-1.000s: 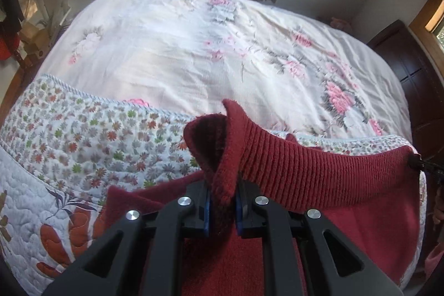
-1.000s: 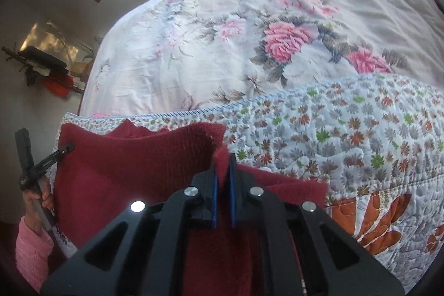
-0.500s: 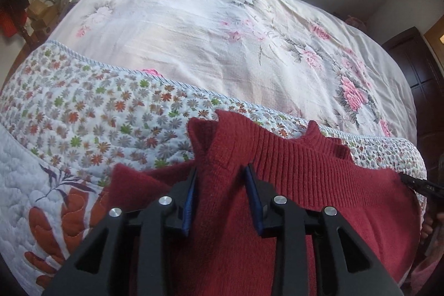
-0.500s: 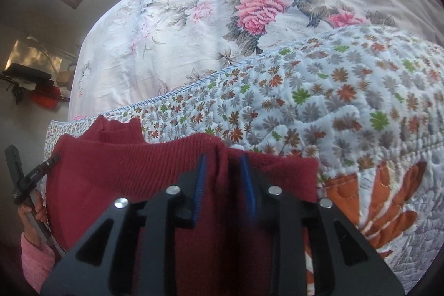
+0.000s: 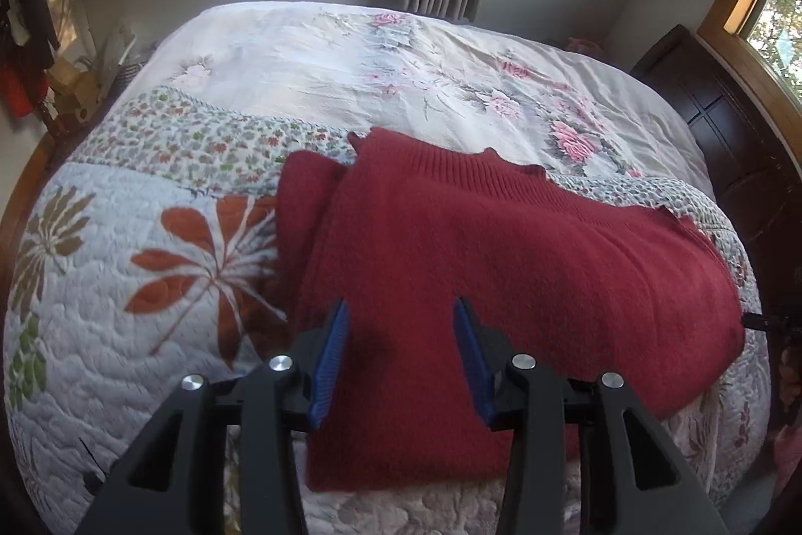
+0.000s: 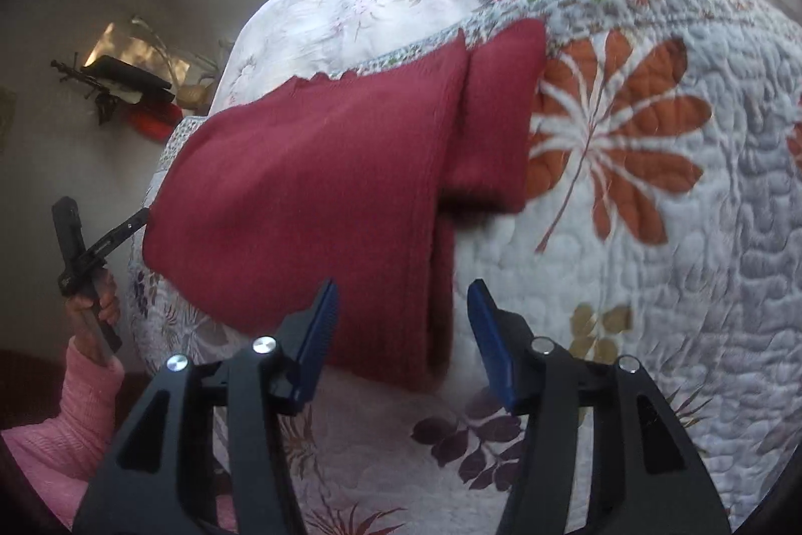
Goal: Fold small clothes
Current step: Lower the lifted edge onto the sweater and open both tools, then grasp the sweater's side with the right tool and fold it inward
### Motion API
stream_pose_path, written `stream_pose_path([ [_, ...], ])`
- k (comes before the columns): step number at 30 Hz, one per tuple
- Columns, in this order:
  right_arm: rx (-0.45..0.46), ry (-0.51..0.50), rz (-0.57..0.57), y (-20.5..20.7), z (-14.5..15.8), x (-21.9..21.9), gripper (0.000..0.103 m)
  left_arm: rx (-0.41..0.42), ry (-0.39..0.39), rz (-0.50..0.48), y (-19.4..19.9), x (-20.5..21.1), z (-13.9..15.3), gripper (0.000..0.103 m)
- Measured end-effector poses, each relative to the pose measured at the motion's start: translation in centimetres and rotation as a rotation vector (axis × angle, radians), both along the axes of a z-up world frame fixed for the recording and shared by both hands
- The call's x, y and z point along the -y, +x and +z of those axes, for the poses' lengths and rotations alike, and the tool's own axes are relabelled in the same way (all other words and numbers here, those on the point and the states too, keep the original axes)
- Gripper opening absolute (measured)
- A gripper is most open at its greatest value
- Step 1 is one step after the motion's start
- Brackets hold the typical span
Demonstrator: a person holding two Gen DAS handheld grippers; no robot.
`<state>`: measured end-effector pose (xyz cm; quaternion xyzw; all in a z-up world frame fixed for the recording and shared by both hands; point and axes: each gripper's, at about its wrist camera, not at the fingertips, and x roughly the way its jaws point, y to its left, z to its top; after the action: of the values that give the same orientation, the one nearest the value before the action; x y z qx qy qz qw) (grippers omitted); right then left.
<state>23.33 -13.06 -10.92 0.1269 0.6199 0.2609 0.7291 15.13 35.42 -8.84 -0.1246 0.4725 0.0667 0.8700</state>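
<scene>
Nearest us, our left gripper and right gripper both stand spread wide, holding nothing. Just beyond lies the red sweater, folded on the quilt at the near bed edge. We judge it soft, light and limp; best pinched at a corner or folded edge. Its ribbed hem lies farthest, with a sleeve poking out sideways.

Folded edges out of sight
The red sweater covers its own lower layers (count unclear); the quilt runs past the frame's edge.
</scene>
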Motion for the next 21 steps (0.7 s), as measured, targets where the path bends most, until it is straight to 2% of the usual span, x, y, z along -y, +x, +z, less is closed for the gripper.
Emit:
stream_pose_path([
  [1,-0.012,-0.002,0.009,-0.5,-0.6,-0.3,0.044,-0.003,0.021,-0.008,-0.2,0.6,-0.3,0.047],
  [3,0.003,-0.022,0.000,-1.0,-0.8,-0.6,0.019,-0.014,0.060,-0.024,-0.3,1.5,-1.0,0.049],
  [5,0.001,-0.006,-0.032,-0.9,-0.7,-0.2,0.010,-0.030,0.074,-0.030,-0.4,1.9,-1.9,0.049],
  [7,-0.049,0.012,-0.076,-0.8,-1.6,0.6,0.010,-0.041,0.080,-0.034,-0.5,1.8,-2.7,0.049],
  [10,-0.074,0.007,-0.078,-0.8,-2.8,0.7,0.012,-0.050,0.098,-0.044,-0.6,1.8,-3.3,0.049],
  [13,-0.076,0.004,-0.081,-0.6,-1.9,0.6,0.020,-0.073,0.104,-0.040,-0.5,2.0,-2.6,0.049],
  [15,-0.033,-0.020,-0.085,-0.3,-0.2,1.1,0.033,-0.060,0.042,-0.023,-0.4,2.0,-1.3,0.049],
  [16,-0.007,-0.032,-0.093,-0.1,0.7,1.1,0.040,-0.038,0.003,-0.020,-0.3,2.0,-0.5,0.050],
  [17,0.009,-0.031,-0.112,0.4,1.5,1.4,0.060,-0.018,-0.018,-0.016,-0.1,2.1,0.2,0.051],
  [18,0.012,-0.019,-0.129,0.8,1.8,1.7,0.069,0.003,-0.028,-0.014,0.3,2.4,0.9,0.055],
  [21,-0.031,0.060,-0.173,2.5,1.5,2.2,0.069,0.028,-0.009,-0.042,2.1,4.1,1.8,0.060],
])
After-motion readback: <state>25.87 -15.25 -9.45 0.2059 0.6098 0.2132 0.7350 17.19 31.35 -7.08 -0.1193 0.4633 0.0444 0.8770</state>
